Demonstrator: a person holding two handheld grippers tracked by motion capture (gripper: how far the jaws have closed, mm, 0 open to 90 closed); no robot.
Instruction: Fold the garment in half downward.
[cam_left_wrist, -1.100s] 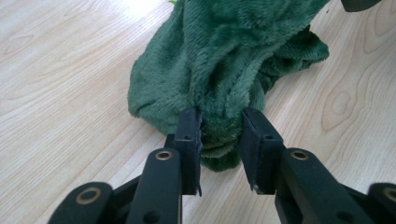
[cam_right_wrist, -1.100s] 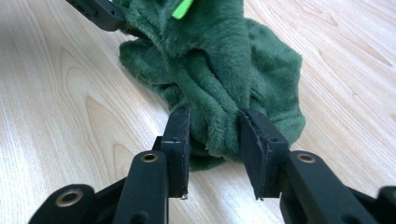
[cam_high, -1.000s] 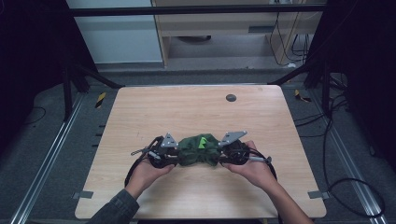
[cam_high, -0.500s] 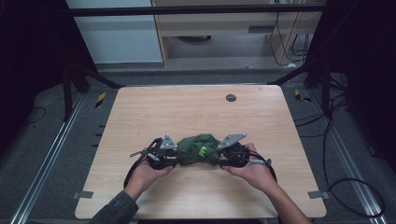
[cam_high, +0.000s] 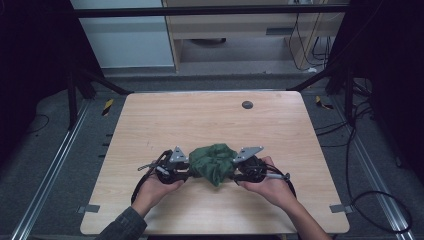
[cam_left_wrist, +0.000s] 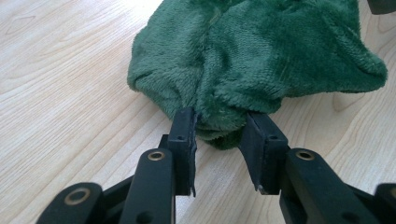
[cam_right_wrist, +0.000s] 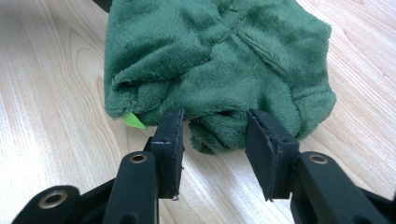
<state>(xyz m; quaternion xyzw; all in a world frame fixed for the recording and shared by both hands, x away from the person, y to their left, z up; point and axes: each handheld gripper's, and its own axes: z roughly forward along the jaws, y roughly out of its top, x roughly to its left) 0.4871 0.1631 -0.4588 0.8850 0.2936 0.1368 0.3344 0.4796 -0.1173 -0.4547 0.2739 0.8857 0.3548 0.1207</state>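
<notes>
With both tongs, left (cam_left_wrist: 218, 135) and right (cam_right_wrist: 214, 133), part-open astride folds of the cloth (cam_high: 212, 162) on the surface (cam_high: 200, 120), seemingly ungripped, we next close and lift.

Fixed high view from above the near side, facing forward and down over the whole wooden table (cam_high: 210, 120), both gripper views low, very close, facing inward from opposite sides, all sharing the bunched green plush cloth (cam_high: 212, 162).

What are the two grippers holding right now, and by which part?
Each is closing on the green plush cloth: the left gripper has a fold at its left edge between its jaws, the right gripper one at its right edge. A firm clamp cannot be told.
</notes>
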